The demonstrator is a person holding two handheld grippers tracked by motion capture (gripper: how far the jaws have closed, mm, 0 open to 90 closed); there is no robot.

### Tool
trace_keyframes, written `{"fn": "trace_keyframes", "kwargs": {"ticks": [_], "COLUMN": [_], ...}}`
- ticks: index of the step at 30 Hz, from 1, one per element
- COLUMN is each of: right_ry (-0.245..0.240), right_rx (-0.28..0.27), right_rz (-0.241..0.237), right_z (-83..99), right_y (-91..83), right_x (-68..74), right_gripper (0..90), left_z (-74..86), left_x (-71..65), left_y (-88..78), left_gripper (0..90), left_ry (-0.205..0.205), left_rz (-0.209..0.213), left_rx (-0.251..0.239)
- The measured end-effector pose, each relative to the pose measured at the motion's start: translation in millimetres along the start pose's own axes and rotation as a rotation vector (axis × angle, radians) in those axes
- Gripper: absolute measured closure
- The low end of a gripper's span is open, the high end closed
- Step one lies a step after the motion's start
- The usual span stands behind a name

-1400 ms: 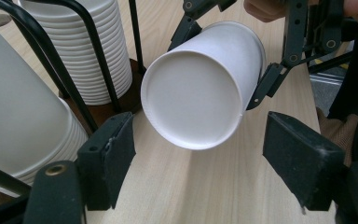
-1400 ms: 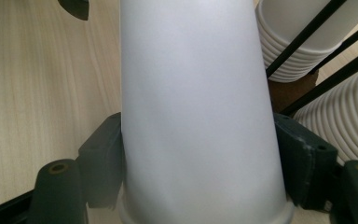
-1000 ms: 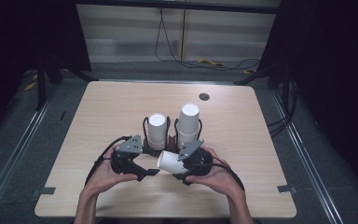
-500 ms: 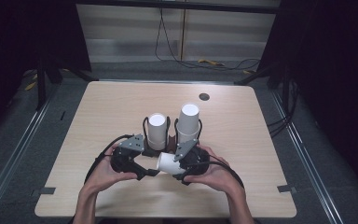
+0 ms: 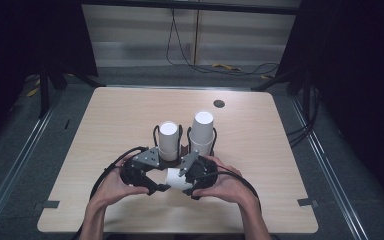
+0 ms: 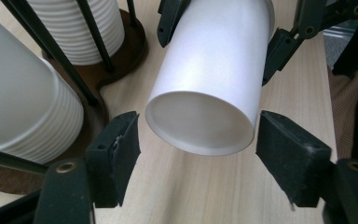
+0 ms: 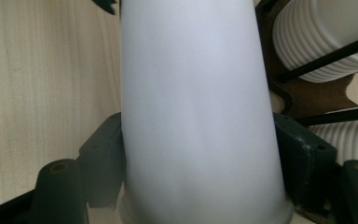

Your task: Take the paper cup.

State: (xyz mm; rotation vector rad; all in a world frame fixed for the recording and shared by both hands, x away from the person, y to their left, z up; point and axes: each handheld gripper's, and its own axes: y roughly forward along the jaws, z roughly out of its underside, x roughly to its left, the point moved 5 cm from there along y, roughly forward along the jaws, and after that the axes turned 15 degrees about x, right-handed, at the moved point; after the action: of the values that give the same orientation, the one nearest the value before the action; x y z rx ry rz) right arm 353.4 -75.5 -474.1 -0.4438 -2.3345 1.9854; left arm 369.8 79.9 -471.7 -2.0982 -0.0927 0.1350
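A single white cup [image 5: 178,179] is out of the stacks [image 5: 202,131] in the holder and held sideways just above the counter [image 5: 275,165], so the pulling-off looks done and the handover is underway. The right gripper [image 5: 192,181] has its fingers clamped on the cup's wide end, while the left gripper [image 5: 156,187] has just been closing, its fingers [image 6: 116,151] flanking the narrow end without yet touching it.

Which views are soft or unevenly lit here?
High view: table evenly lit, surroundings nearly black, hands sharp. Left gripper view: white cup crisp at its base rim, mild sheen, no hard glare. Right gripper view: same cup so close it looks soft and featureless; cup stacks at the edge are sharper.
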Motion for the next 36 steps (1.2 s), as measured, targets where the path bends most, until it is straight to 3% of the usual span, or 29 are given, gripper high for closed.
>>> {"fn": "trace_keyframes", "kwargs": {"ticks": [6,14,36], "right_ry": [-0.008,-0.037,-0.062], "right_rx": [0.011,0.003,-0.032], "right_rz": [-0.014,-0.033,-0.055], "right_z": [-3.4,-7.8,-15.4], "right_y": [4.8,7.6,7.3], "right_x": [1.9,4.9,10.2], "right_gripper": [26.5,26.5,26.9], "left_z": [0.7,0.7,-0.1], "left_x": [-0.6,-2.3,-5.9], "left_y": [7.6,10.3,17.7], "left_gripper": [29.6,30.0,30.4], "left_ry": [0.002,0.019,0.047], "left_rz": [-0.007,0.033,0.086], "left_rx": [0.014,0.015,0.027]}}
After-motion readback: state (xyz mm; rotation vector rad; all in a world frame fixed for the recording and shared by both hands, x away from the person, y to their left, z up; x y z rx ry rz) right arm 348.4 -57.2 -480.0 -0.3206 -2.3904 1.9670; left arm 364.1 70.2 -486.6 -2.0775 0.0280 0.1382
